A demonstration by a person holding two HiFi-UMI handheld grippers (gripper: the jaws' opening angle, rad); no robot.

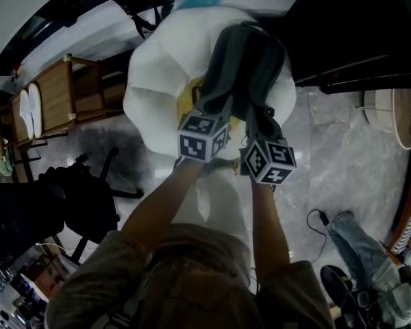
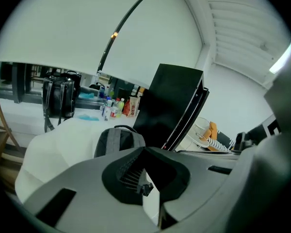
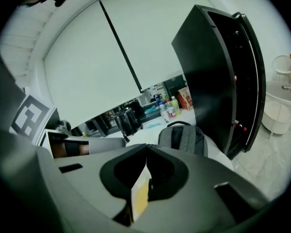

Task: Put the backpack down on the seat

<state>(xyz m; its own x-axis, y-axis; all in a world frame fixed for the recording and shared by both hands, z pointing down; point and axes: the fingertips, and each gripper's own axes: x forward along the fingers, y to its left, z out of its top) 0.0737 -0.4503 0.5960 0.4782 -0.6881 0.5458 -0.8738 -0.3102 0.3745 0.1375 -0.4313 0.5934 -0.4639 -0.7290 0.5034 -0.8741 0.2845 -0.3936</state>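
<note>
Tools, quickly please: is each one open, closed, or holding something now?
Left tool: closed, not holding the backpack.
Right tool: closed, holding nothing.

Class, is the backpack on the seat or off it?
On it: the backpack lies on the white seat; both gripper views show it ahead, unheld.

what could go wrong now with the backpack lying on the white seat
1. The backpack lies on the rounded white seat with one side close to the rim beside the black cabinet. It might slide off that way.
2. The left hand-held gripper and right hand-held gripper sit right at its near end, jaws together. Pulling back carelessly could catch the backpack and drag it.
</note>
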